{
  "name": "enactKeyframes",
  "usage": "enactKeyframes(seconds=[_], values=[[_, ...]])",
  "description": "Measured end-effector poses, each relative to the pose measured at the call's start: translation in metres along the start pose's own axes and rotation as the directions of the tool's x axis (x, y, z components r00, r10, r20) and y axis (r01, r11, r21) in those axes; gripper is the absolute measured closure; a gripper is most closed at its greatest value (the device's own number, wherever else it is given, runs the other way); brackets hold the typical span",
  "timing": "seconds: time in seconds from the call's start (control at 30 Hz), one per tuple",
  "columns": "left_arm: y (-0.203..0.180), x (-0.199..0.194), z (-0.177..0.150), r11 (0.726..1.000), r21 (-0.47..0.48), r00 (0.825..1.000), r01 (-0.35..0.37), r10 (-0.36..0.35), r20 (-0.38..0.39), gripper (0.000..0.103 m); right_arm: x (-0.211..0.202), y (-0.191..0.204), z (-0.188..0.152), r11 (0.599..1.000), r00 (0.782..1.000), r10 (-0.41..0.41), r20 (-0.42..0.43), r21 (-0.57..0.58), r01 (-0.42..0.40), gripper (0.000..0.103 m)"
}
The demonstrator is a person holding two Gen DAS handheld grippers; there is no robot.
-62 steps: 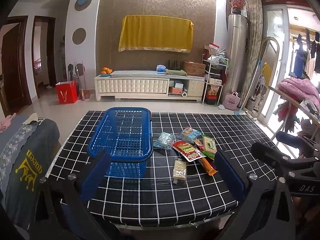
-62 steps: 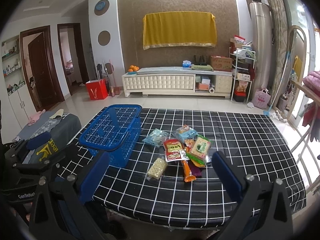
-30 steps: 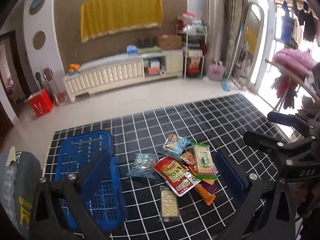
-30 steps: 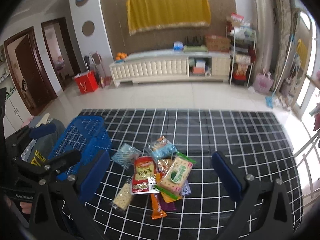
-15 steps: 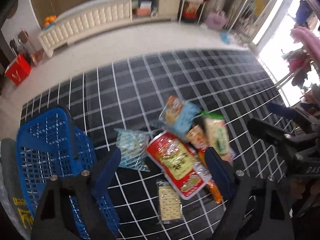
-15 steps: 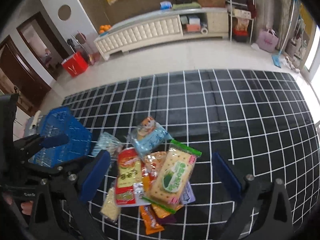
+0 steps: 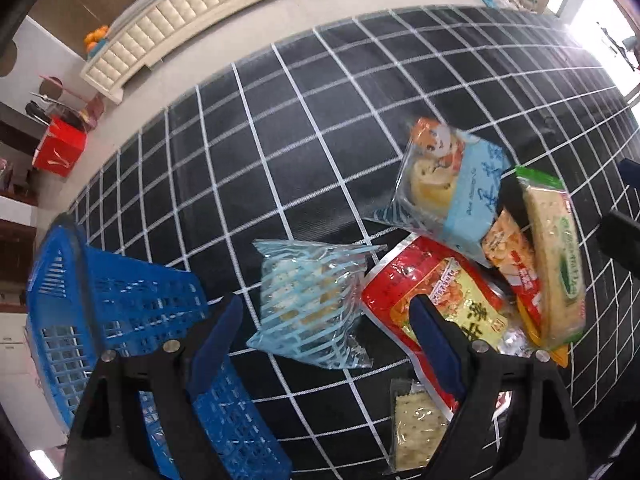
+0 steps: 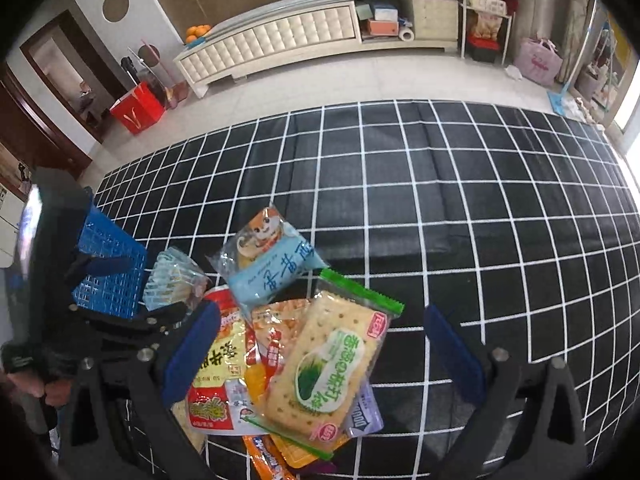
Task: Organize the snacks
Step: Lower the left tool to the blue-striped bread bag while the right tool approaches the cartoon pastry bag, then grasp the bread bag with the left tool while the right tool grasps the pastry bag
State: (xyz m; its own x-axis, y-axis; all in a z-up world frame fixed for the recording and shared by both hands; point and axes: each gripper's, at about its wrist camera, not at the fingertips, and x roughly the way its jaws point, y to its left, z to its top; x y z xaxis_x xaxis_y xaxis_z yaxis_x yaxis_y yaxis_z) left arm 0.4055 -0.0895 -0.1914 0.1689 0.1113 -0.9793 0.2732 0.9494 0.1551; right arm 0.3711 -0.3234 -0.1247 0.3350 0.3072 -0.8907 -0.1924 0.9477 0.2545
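A pile of snack packets lies on the black checked tablecloth (image 7: 320, 100). My left gripper (image 7: 326, 312) is open, its blue fingers straddling a clear blue-striped packet (image 7: 312, 284) beside a red pouch (image 7: 440, 296). A blue basket (image 7: 120, 320) stands at its left. My right gripper (image 8: 320, 324) is open above a green-edged cracker pack (image 8: 328, 368), with the light-blue cartoon packet (image 8: 272, 264), the red pouch (image 8: 216, 376) and the striped packet (image 8: 172, 280) nearby. The left gripper (image 8: 120, 320) shows at the left of the right wrist view, near the basket (image 8: 108, 272).
A small cracker sachet (image 7: 416, 428) lies near the table's front edge. An orange packet (image 7: 508, 256) and the cracker pack (image 7: 556, 264) sit at the right. Beyond the table are a white cabinet (image 8: 288, 36) and a red bag (image 8: 136, 112). A hand (image 8: 28, 384) holds the left gripper.
Both grippers have tilted down and come much closer to the snack pile. The left one now straddles the striped packet; the right one hovers over the cracker pack.
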Motion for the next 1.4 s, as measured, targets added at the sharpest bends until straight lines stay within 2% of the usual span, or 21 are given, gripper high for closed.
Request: enactKeyframes(seconds=[0.17, 0.27, 0.4, 0.5, 0.63, 0.8, 0.9, 1.03, 1.13, 1.4], values=[[0.007, 0.02, 0.007, 1.0, -0.007, 0.999, -0.017, 0.017, -0.032, 0.021, 0.002, -0.003, 0.002, 1.0, 1.0, 0.001, 0.004, -0.008, -0.001, 0.0], [0.013, 0.03, 0.008, 0.999, -0.042, 0.998, 0.018, -0.021, -0.06, 0.039, 0.005, -0.006, 0.002, 1.0, 1.0, 0.007, -0.001, -0.009, -0.007, 0.0], [0.005, 0.034, 0.005, 1.0, 0.004, 0.998, -0.029, 0.029, -0.063, 0.047, 0.01, -0.004, 0.005, 1.0, 1.0, 0.014, -0.011, -0.021, -0.014, 0.0], [0.003, 0.034, 0.002, 1.0, -0.012, 0.999, -0.003, 0.002, -0.044, 0.05, 0.01, 0.003, 0.009, 0.998, 1.0, 0.009, -0.008, -0.055, -0.009, 0.0], [0.004, 0.014, -0.009, 0.997, -0.057, 0.998, 0.057, -0.057, 0.001, 0.051, 0.01, 0.012, 0.014, 0.994, 1.0, -0.001, -0.007, -0.109, 0.0, 0.0], [0.009, -0.013, -0.02, 0.994, -0.098, 0.996, 0.048, -0.04, 0.082, 0.052, 0.013, 0.029, 0.021, 0.979, 1.0, -0.014, -0.016, -0.202, 0.01, 0.0], [0.014, -0.038, -0.023, 0.989, -0.135, 0.99, 0.054, -0.035, 0.14, 0.052, 0.018, 0.044, 0.023, 0.957, 0.999, -0.034, -0.028, -0.29, 0.025, 0.0], [0.016, -0.061, -0.029, 0.99, -0.134, 0.98, 0.053, -0.026, 0.197, 0.052, 0.027, 0.062, 0.026, 0.922, 0.998, -0.047, -0.039, -0.387, 0.028, 0.0], [0.013, -0.065, -0.035, 0.991, -0.129, 0.976, 0.034, -0.005, 0.219, 0.052, 0.042, 0.069, 0.03, 0.902, 0.996, -0.054, -0.066, -0.432, 0.02, 0.0], [0.012, -0.056, -0.028, 0.989, -0.144, 0.972, 0.044, -0.01, 0.233, 0.052, 0.092, 0.078, 0.034, 0.866, 0.984, -0.04, -0.176, -0.497, -0.054, 0.0]])
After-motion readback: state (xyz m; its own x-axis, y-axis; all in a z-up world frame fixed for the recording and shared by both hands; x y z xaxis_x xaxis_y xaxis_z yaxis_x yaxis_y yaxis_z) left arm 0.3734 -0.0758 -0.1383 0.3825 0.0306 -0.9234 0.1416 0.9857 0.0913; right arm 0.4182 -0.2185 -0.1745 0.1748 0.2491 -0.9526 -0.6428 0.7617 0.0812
